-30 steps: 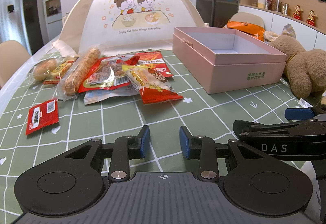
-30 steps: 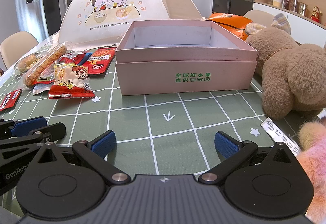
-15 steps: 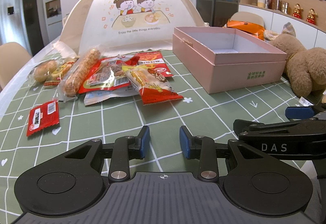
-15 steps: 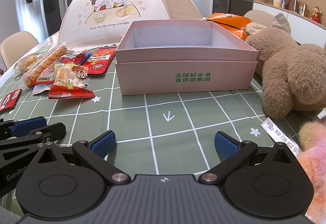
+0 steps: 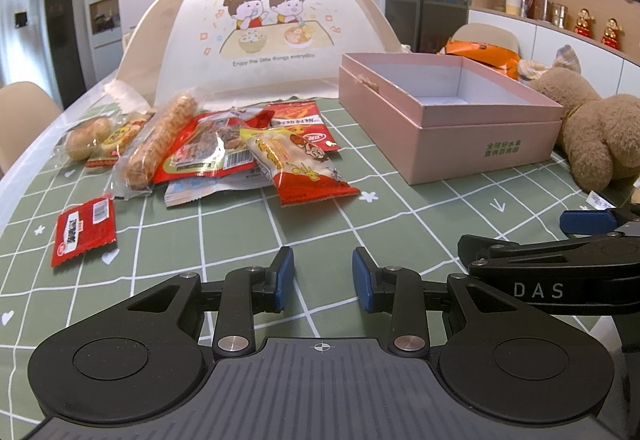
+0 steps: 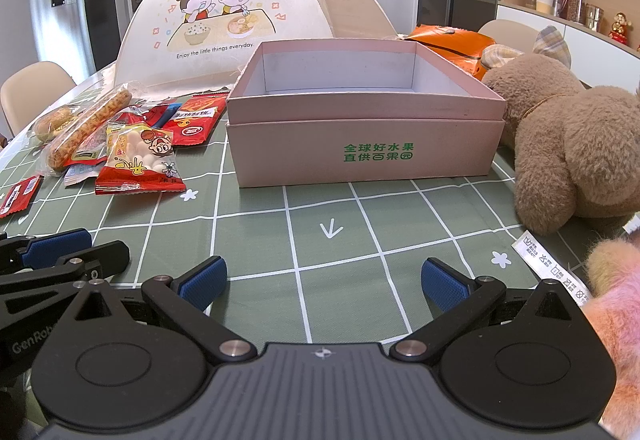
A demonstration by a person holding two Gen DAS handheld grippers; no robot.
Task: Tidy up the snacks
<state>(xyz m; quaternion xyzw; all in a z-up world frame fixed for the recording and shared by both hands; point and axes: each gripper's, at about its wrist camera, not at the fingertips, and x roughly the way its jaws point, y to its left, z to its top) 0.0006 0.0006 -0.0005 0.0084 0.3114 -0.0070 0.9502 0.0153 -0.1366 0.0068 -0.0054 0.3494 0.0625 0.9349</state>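
- The domed food cover (image 5: 264, 36) with the cartoon of two children eating stands at the back of my view, behind everything else; I treat it as backdrop, not part of the job.
- The green grid tablecloth (image 6: 332, 228) in front of me is bare between my tools and the goods, which gives me room to approach.
- The pink cardboard box (image 6: 362, 112) sits open and empty, dead ahead of my right tool and to the right of the snacks. I judge it to be where the snacks should go, since nothing is in it yet.
- A brown teddy bear (image 6: 576, 148) lies just beside the box's right wall, with an orange bag (image 6: 448, 40) behind it. I'd steer wide of both.
- The snack pile (image 5: 224, 148) lies overlapped left of the box: a long stick in clear wrap, red packets, a rice-cracker packet (image 5: 300, 164) nearest me on top.
- One small red sachet (image 5: 84, 230) lies apart, left of the pile, closest to my left tool.
- My left gripper (image 5: 322, 278) hovers low over the cloth, jaws parted a modest gap, holding nothing.
- My right gripper (image 6: 324, 280) has its jaws spread wide, also empty.
- I reckon nothing is sorted yet; the left tool seems better placed for a first pick.
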